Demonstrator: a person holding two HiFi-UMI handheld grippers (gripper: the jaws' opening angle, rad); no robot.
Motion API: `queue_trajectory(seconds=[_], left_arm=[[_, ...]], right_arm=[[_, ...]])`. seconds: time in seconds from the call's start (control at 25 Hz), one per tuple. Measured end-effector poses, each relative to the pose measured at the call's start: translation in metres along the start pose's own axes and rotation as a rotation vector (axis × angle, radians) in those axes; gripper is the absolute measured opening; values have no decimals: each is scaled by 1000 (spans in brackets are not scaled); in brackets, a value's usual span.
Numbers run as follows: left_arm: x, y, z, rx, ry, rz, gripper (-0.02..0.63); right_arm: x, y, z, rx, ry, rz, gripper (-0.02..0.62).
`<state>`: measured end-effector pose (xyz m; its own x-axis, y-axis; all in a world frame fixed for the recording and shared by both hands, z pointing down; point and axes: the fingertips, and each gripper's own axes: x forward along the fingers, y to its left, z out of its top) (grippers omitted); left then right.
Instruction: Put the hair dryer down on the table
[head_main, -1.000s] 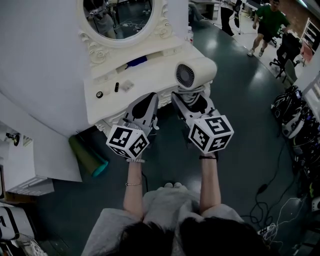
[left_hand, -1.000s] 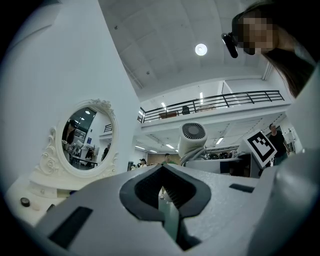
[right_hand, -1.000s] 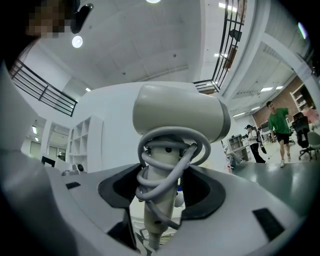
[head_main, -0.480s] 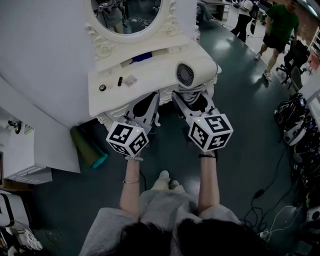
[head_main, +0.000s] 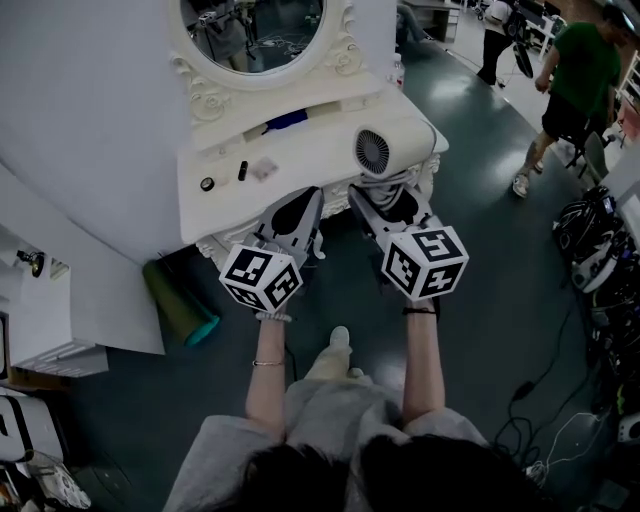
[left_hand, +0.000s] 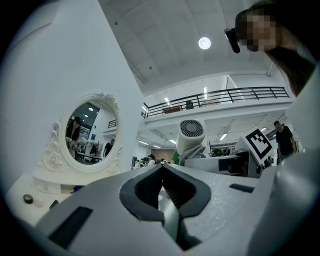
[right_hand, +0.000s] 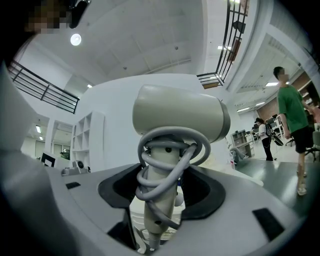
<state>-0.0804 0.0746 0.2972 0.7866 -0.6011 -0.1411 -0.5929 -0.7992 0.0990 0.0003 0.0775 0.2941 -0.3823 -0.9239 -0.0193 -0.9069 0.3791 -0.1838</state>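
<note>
A cream hair dryer (head_main: 385, 150) stands with its handle down and its grey cord coiled round the handle, over the right front corner of the white dressing table (head_main: 300, 170). My right gripper (head_main: 385, 196) is shut on that handle (right_hand: 159, 200), below the dryer's body (right_hand: 175, 115). My left gripper (head_main: 298, 205) hovers just left of it at the table's front edge, jaws shut with nothing between them (left_hand: 161, 172). From the left gripper view the dryer (left_hand: 191, 135) shows at the right with its round grille facing me.
An oval mirror (head_main: 255, 30) backs the table. On the table lie a small black ring (head_main: 207, 184), a black tube (head_main: 242, 171), a clear packet (head_main: 265, 167) and a blue item (head_main: 287, 120). A green roll (head_main: 180, 305) leans below. A person in green (head_main: 575, 90) walks at right.
The person in green has walked nearer along the right side. Both grippers and the hair dryer have stayed almost in place by the table's right front corner.
</note>
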Motion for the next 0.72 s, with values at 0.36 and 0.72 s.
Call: queue_trajectory(seconds=[0.36, 0.72], left_arm=[[43, 50, -12, -20, 12, -25, 5], [78, 96, -23, -40, 30, -40, 5]], right_arm=[[57, -31, -6, -2, 26, -26, 242], [108, -58, -15, 8, 53, -51, 241]])
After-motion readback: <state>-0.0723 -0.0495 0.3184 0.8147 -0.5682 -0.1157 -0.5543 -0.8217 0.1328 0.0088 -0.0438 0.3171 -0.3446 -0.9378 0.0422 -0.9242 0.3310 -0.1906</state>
